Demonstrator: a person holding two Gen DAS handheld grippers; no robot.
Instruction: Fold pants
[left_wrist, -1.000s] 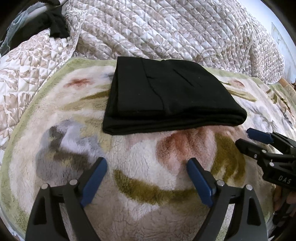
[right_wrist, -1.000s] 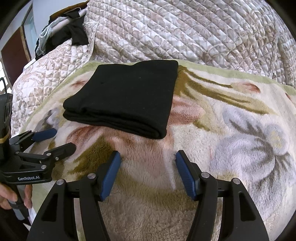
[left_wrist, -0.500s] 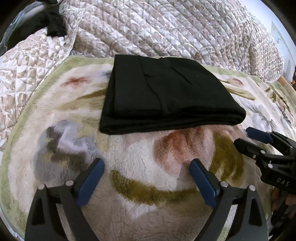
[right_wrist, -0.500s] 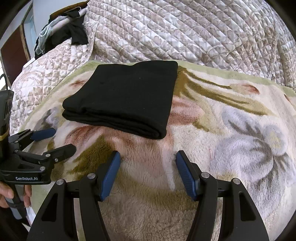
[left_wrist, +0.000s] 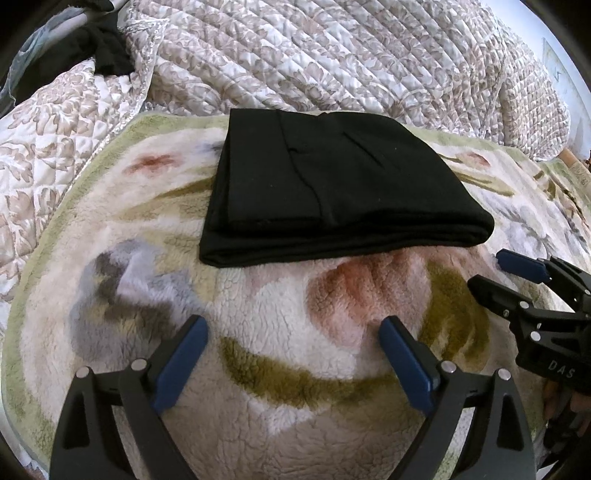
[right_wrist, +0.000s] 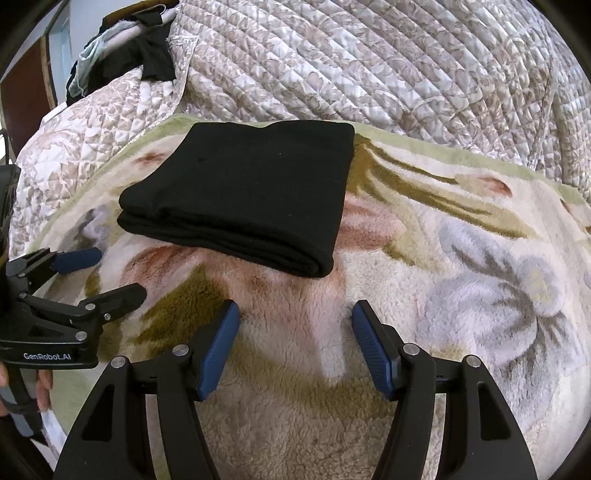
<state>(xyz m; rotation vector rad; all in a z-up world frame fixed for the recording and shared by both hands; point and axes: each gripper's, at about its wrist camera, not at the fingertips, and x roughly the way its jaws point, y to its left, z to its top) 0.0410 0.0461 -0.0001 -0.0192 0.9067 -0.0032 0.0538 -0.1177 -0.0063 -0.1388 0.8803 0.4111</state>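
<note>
The black pants (left_wrist: 332, 184) lie folded into a neat thick rectangle on a fluffy floral blanket (left_wrist: 277, 314); they also show in the right wrist view (right_wrist: 251, 199). My left gripper (left_wrist: 291, 332) is open and empty, hovering over the blanket just in front of the pants. My right gripper (right_wrist: 295, 317) is open and empty, in front of the pants' right corner. Each gripper shows in the other's view: the right one (left_wrist: 495, 273) at the right edge, the left one (right_wrist: 118, 273) at the left edge. Neither touches the pants.
A quilted beige floral bedspread (left_wrist: 332, 62) rises behind the blanket. A pile of dark and pale clothes (right_wrist: 122, 48) lies at the far left on the bed. A brown door (right_wrist: 29, 85) is at the far left.
The left gripper has drifted slightly back and left, so the pants sit a little more to the right in its view. The right gripper has hardly moved. Both stay open.
</note>
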